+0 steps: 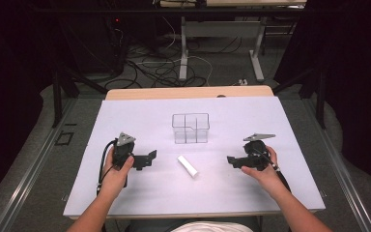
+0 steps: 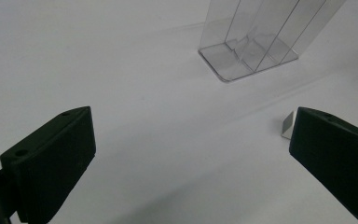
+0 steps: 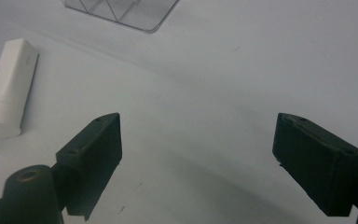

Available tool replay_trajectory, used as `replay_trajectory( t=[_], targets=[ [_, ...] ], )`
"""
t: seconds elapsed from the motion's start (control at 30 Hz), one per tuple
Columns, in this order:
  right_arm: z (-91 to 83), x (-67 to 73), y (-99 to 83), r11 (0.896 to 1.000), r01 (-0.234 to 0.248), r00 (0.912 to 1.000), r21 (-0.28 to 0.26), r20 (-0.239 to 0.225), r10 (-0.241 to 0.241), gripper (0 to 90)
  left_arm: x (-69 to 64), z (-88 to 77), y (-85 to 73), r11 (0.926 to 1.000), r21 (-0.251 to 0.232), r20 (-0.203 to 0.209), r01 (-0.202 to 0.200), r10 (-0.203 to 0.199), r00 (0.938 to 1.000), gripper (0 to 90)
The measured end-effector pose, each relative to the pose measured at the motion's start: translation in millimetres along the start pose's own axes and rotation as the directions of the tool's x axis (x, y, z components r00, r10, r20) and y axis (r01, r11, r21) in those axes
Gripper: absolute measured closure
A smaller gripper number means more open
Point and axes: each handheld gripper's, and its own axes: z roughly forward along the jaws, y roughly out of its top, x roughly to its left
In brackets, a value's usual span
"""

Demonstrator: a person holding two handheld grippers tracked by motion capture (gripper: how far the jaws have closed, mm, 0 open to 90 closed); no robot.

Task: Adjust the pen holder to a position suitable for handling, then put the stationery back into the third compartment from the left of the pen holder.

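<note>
Midway across the white table point(image 1: 125, 193), a person holds one tool in each hand, both hovering low over the surface and pointing inward toward each other. Left tool point(image 1: 147, 158) sits toward the table's left edge, its jaws spread wide with nothing between them; the left gripper view shows bare table in the gap and a corner of the white tube point(image 2: 286, 126) peeking out beside one jaw. Right tool point(image 1: 232, 160) sits toward the right edge, its jaws likewise standing wide apart and holding nothing, as the right gripper view shows. Between the two tools, nearer the table's front edge than its back, lies the white tube point(image 1: 187, 166), flat on its side and angled diagonally, touched by neither tool. Just behind it, near the table's centre, stands a clear plastic organizer point(image 1: 190, 128) with inner dividers, upright and apart from the tube. Beyond the table's back edge, cables point(image 1: 154, 72) trail across the floor beneath a desk frame.
</note>
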Motion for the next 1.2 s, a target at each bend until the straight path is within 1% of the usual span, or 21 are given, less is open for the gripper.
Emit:
replay_trajectory(
  t=[0.1, 0.2, 0.23, 0.3, 0.33, 0.37, 0.4, 0.43, 0.47, 0.53, 0.63, 0.73, 0.8, 0.83, 0.87, 0.93, 1.0, 1.03, 1.07, 1.13, 1.2],
  targets=[
    [0.7, 1.0, 0.1, 1.0, -0.003, 1.0, 0.008, -0.008, 0.003, 14.9, -0.1, 0.2, 0.0, 1.0, 0.0, 0.0, 0.004, -0.004, 1.0, 0.3],
    [1.9, 2.4, 0.3, 0.999, -0.024, 0.9991, 0.026, -0.033, 0.025, 14.9, -0.2, -0.5, 0.4, 1.0, 0.001, -0.001, -0.002, 0.002, 1.0, 0.3],
    [1.7, 2.9, 0.5, 0.999, -0.038, 0.9986, 0.036, -0.035, 0.039, 15.0, -0.2, -0.5, 0.4, 1.0, 0.001, -0.001, -0.002, 0.002, 1.0, 0.3],
    [2.0, 2.3, 1.0, 0.998, -0.04, 0.9984, 0.043, -0.039, 0.042, 15.4, -0.9, -0.4, 0.6, 1.0, -0.007, -0.003, 0.002, -0.002, 1.0, 0.3],
    [3.4, 1.5, 2.3, 0.996, -0.058, 0.9964, 0.063, -0.058, 0.062, 17.0, -1.3, -0.4, 0.7, 0.9999, -0.01, -0.001, 0.01, -0.01, 1.0, 0.4],
    [5.0, 0.1, 2.5, 0.996, -0.06, 0.9953, 0.062, -0.073, 0.064, 17.0, -1.0, -0.7, 0.9, 0.9999, -0.01, -0.001, 0.007, -0.007, 1.0, 0.4],
    [5.0, 0.1, 2.5, 0.996, -0.06, 0.9953, 0.062, -0.073, 0.064, 17.0, -0.9, -0.7, 0.9, 0.9999, -0.012, -0.001, 0.01, -0.01, 1.0, 0.4],
    [6.9, -0.9, 3.6, 0.993, -0.072, 0.9941, 0.095, -0.074, 0.08, 17.0, -0.6, -0.8, 0.6, 0.9999, -0.012, -0.002, 0.007, -0.007, 1.0, 0.4],
    [8.1, -1.6, 3.9, 0.991, -0.077, 0.9934, 0.106, -0.077, 0.085, 17.0, -0.1, -1.3, 0.5, 1.0, -0.003, -0.004, -0.001, 0.001, 1.0, 0.4],
    [9.5, -2.0, 5.2, 0.988, -0.088, 0.9916, 0.128, -0.083, 0.099, 18.2, -0.8, -1.1, 0.4, 1.0, -0.006, -0.006, 0.0, 0.0, 1.0, 0.4],
    [10.7, 0.9, 8.3, 0.985, -0.098, 0.9898, 0.141, -0.089, 0.111, 18.2, -0.9, -1.2, 0.4, 1.0, 0.001, -0.011, -0.005, 0.005, 0.9999, 0.4],
    [13.0, 9.7, 11.5, 0.984, -0.073, 0.9894, 0.161, -0.112, 0.092, 19.6, -0.9, -0.6, 0.2, 1.0, 0.003, -0.008, 0.0, 0.0, 1.0, 0.4],
    [16.7, 17.3, 11.8, 0.987, -0.051, 0.9888, 0.152, -0.131, 0.072, 22.0, -0.9, -0.5, 0.2, 1.0, 0.002, -0.008, -0.001, 0.001, 1.0, 0.4],
    [16.7, 21.6, 12.7, 0.983, -0.041, 0.991, 0.181, -0.118, 0.063, 22.7, -1.4, -0.7, -0.1, 1.0, 0.005, -0.006, 0.001, -0.001, 1.0, 0.4],
    [16.7, 21.6, 12.7, 0.983, -0.041, 0.991, 0.181, -0.118, 0.063, 22.7, -1.5, -1.0, -0.4, 0.9999, 0.008, -0.007, -0.006, 0.006, 1.0, 0.4],
    [20.2, 31.6, 13.8, 0.982, -0.006, 0.9916, 0.19, -0.126, 0.03, 26.1, -2.0, -1.0, -0.8, 0.9999, 0.008, -0.012, -0.009, 0.009, 0.9999, 0.4],
    [20.9, 36.6, 15.9, 0.981, 0.008, 0.9901, 0.196, -0.139, 0.02, 27.6, -2.1, -1.2, -1.0, 0.9999, 0.008, -0.01, -0.009, 0.009, 0.9999, 0.5],
    [23.9, 39.6, 15.1, 0.99, -0.003, 0.9883, 0.143, -0.151, 0.025, 27.9, -2.2, -1.2, -1.0, 0.9999, 0.009, -0.01, -0.009, 0.009, 0.9999, 0.5],
    [22.6, 42.6, 17.5, 0.986, 0.004, 0.9886, 0.167, -0.149, 0.021, 28.2, -2.3, -1.0, -1.1, 0.9999, 0.008, -0.006, -0.01, 0.01, 0.9999, 0.5],
    [23.7, 47.2, 19.4, 0.988, 0.016, 0.9879, 0.151, -0.155, 0.007, 29.8, -2.7, -0.4, -1.5, 0.9999, 0.011, -0.005, -0.004, 0.004, 1.0, 0.6],
    [26.5, 52.5, 20.7, 0.991, 0.009, 0.9849, 0.134, -0.173, 0.014, 30.0, -2.2, -0.3, -1.5, 0.9998, 0.013, -0.005, -0.012, 0.012, 0.9999, 0.6]
  ],
)
